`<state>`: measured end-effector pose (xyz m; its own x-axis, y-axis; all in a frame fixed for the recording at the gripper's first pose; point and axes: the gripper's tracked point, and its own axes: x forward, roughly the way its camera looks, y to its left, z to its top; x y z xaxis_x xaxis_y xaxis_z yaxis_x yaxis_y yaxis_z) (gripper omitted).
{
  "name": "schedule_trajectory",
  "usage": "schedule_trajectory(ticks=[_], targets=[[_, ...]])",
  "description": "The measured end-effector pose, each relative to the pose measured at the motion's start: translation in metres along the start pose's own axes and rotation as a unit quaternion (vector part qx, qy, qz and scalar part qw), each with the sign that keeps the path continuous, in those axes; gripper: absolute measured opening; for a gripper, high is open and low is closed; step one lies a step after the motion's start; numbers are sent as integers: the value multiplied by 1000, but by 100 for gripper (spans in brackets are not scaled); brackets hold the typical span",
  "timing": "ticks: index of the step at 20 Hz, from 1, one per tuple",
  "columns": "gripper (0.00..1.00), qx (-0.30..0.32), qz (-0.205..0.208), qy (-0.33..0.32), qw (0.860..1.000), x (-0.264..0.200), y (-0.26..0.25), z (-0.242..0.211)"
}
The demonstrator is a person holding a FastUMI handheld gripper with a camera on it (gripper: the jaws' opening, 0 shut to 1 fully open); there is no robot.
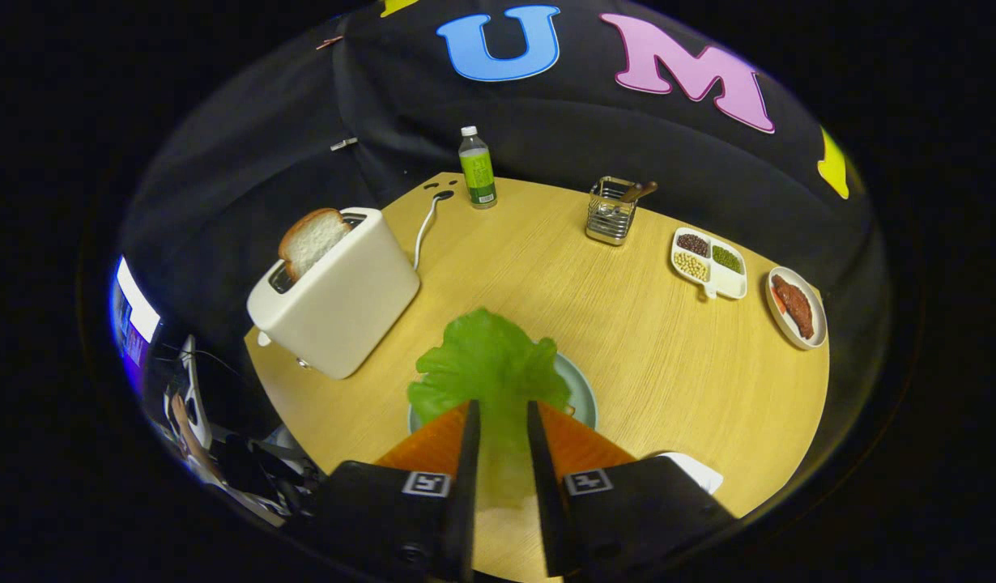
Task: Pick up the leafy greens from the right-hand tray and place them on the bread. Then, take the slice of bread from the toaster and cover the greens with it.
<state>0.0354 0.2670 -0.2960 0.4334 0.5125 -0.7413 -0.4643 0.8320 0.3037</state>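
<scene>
A green lettuce leaf [486, 364] sits pinched between my gripper's [502, 413] two fingers, both pressing on its stem end. The leaf hangs over a pale green plate [583, 393] just ahead of the fingers; whatever lies on the plate is hidden by the leaf. To the left beyond the plate stands a cream toaster [340, 304] with a slice of bread [310, 239] sticking up from its slot. A white tray corner [696, 470] peeks out beside my right finger.
On the round wooden table [627, 340]: a green-labelled bottle [477, 168] at the back, a wire caddy [613, 210], a divided dish of beans [708, 263], and a plate with meat [796, 306] at the far right. A white cord [423, 227] runs from the toaster.
</scene>
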Motion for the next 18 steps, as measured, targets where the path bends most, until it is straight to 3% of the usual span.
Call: schedule_trajectory(ticks=[2, 5, 13, 18], targets=[[67, -10, -9, -13, 1000, 3, -1, 3], [84, -14, -5, -45, 999, -9, 5, 15], [85, -64, -11, -212, 975, -101, 25, 66], [83, -92, -11, -312, 945, -174, 52, 113]])
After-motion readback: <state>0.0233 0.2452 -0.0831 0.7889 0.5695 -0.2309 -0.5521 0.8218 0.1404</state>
